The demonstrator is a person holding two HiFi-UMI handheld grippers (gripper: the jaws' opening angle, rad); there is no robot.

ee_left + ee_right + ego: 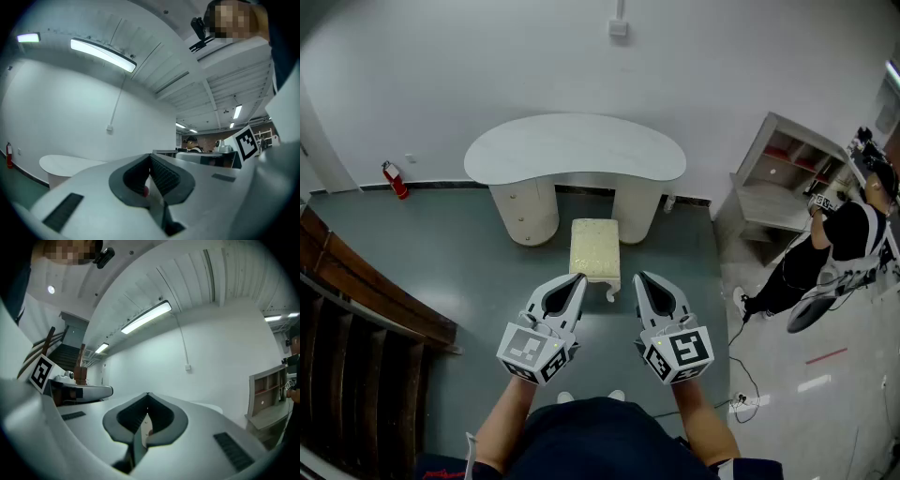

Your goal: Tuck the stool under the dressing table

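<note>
Grey-green floor point(450, 253), white wall point(487, 56). Stool point(594, 247) at centre, mostly out before table point(575, 148) gap. Left gripper point(577, 278), right gripper point(640, 277) lower centre, jaws pressed together, empty. Stairs point(356, 319) lower left.

A grey-green floor point(459, 262) is carrying a white dressing table point(575, 150), which is standing against the far wall. A cream stool point(594, 247) is sitting just in front of the gap between its two pedestals. A red fire extinguisher point(394, 180) is standing by the wall on the left, and an open shelf unit point(787, 173) is standing on the right.
</note>
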